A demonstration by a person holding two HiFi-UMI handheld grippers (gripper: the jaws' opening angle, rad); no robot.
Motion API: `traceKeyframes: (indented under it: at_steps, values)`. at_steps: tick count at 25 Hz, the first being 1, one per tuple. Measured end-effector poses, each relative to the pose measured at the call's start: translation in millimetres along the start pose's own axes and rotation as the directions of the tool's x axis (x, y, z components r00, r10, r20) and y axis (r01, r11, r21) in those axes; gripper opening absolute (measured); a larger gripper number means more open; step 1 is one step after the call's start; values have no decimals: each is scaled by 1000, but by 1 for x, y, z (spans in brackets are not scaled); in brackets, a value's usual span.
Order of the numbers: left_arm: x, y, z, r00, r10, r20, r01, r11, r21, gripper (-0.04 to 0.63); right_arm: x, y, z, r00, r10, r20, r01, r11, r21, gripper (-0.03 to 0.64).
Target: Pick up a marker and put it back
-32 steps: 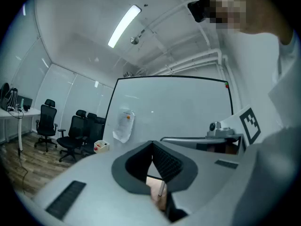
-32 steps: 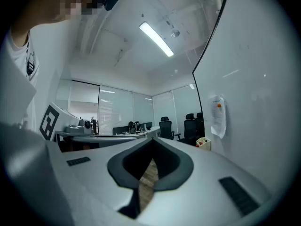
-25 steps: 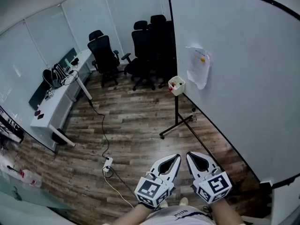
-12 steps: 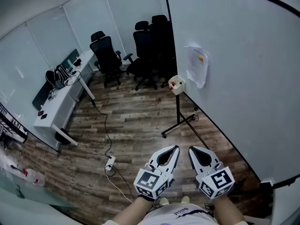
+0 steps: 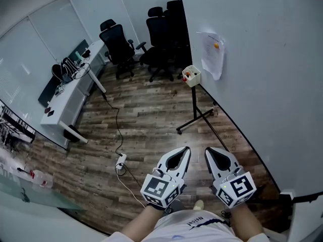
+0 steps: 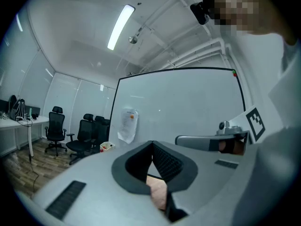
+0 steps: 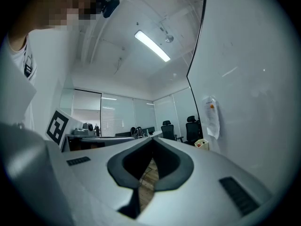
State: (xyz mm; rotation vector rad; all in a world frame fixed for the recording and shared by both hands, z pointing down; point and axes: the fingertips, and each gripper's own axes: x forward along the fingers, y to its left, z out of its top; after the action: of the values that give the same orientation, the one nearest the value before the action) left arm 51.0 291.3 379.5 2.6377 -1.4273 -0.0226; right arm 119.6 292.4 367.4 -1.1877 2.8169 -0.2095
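Since 1 second ago, the cream box [image 5: 192, 75] and office chairs [image 5: 118, 47] have shifted upward in the head view. Left gripper [image 5: 186, 149] and right gripper [image 5: 208, 150]: jaws pressed together, empty, well apart from the markers [image 5: 187, 76] in that box beside the whiteboard [image 5: 262, 84]. Wood floor [image 5: 151, 130]; table [image 5: 65, 105] at left. Marker axis too small to tell.
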Motion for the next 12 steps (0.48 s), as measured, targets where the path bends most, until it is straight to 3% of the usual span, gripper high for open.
traceKeyframes:
  at_steps: [12]
  values:
    - [36,26,-9,1000,1,-18,-1,1000,6,12,37,-26,-11,999,15,-29,-15,1000,12,14]
